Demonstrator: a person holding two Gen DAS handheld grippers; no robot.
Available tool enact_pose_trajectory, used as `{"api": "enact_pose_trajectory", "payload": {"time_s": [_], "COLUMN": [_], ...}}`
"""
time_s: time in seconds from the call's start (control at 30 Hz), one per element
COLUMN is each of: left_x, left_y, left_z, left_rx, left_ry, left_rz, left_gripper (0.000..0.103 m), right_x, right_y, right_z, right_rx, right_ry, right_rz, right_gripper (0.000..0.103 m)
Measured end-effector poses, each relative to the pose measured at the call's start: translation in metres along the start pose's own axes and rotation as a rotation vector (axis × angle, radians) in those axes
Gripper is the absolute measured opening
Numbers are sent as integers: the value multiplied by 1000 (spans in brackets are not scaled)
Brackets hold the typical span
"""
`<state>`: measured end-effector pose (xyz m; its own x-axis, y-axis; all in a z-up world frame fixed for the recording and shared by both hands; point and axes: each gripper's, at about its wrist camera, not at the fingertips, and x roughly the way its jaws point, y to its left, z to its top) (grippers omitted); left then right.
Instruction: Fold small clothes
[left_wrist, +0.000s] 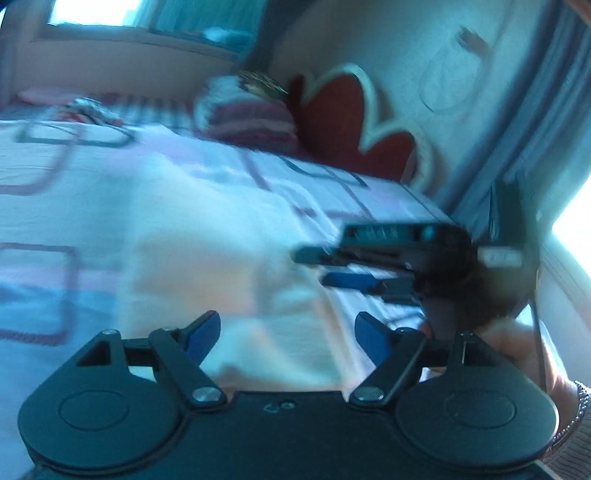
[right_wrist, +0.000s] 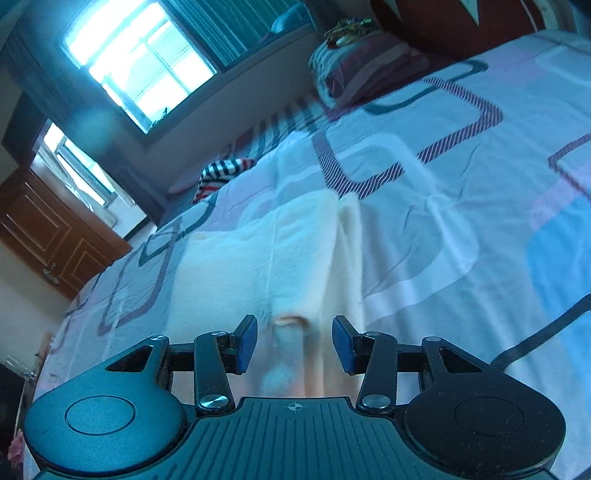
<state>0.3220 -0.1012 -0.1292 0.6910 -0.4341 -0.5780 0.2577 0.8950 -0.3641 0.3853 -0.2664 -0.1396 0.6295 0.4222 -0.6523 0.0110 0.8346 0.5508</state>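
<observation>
A small white fleecy garment (right_wrist: 280, 254) lies flat on the patterned bed sheet (right_wrist: 461, 177), with a fold ridge down its right side. My right gripper (right_wrist: 294, 343) is open just above its near edge, nothing between the blue pads. In the blurred left wrist view the same white garment (left_wrist: 207, 266) lies ahead of my left gripper (left_wrist: 286, 334), which is open and empty. The right gripper (left_wrist: 373, 266) shows there at the right, over the garment's far side.
A striped garment (right_wrist: 221, 173) lies far back on the bed. Striped pillows (right_wrist: 362, 66) and a red headboard (left_wrist: 354, 125) stand at the bed's head. A window (right_wrist: 136, 62) and a wooden door (right_wrist: 48, 229) are beyond. A black strap (right_wrist: 543, 332) lies at right.
</observation>
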Motion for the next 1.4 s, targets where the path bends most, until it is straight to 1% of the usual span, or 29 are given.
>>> {"api": "enact_pose_trajectory", "payload": {"time_s": [0.07,0.13,0.2,0.27,0.3,0.33,0.37,0.47,0.53,0.6,0.67,0.7,0.73,0.77,0.8,0.83,0.87,0.93,1.03,1.13,1.23,1.3,1.33,1.37,1.4], "left_x": [-5,-2,2,7,9,12,14,19,21,25,32,39,45,53,56,55,54,52,47,42,35,31,29,27,26], "left_y": [16,35,51,59,61,63,63,61,57,53,49,49,49,50,50,48,47,47,48,48,47,47,47,47,46], "left_z": [2,5,10,12,13,14,14,17,22,25,24,21,18,14,10,8,6,5,4,-3,-8,-11,-12,-14,-16], "left_rx": [-15,-66,-114,-142,-154,-163,-163,-154,-150,-141,-139,-145,-147,-148,-143,-124,-105,-104,-117,-101,-109,-118,-119,-118,-116], "left_ry": [-19,-12,-10,-9,-8,-9,-11,-19,-29,-33,-15,10,36,73,83,67,69,72,78,77,74,77,81,84,87], "left_rz": [81,151,180,195,198,201,201,191,177,158,145,141,141,143,147,151,152,149,140,142,144,138,133,128,125], "left_gripper": [78,75,72,72,72,72,72,72,71,72,72,72,71,68,68,68,68,68,67,65,58,48,45,42,40], "right_x": [12,19,23,26,27,29,31,31,25,17,17,22,24,23,22,20,17,7,-11,-26,-35,-38,-39,-39,-40], "right_y": [0,-3,-1,4,6,8,11,16,17,13,3,-3,-6,-6,-5,-4,-4,-7,-9,-12,-10,-10,-11,-11,-11], "right_z": [-2,-2,0,2,4,6,8,11,16,20,20,18,16,14,14,14,14,12,-3,-24,-41,-49,-53,-55,-58], "right_rx": [17,40,38,26,22,11,-7,-60,-110,-133,-125,-120,-117,-123,-125,-119,-101,-75,-71,-65,-78,-72,-65,-61,-59], "right_ry": [24,31,23,15,16,20,30,41,19,5,22,56,60,51,48,49,52,62,76,102,117,126,129,136,141], "right_rz": [-9,-8,-3,-8,-6,-7,-8,-20,-45,-76,-110,-100,-94,-95,-93,-86,-74,-63,-67,-89,-107,-114,-118,-125,-131], "right_gripper": [45,44,44,43,38,18,15,13,11,11,11,11,11,11,11,12,14,19,21,21,21,20,20,17,16]}}
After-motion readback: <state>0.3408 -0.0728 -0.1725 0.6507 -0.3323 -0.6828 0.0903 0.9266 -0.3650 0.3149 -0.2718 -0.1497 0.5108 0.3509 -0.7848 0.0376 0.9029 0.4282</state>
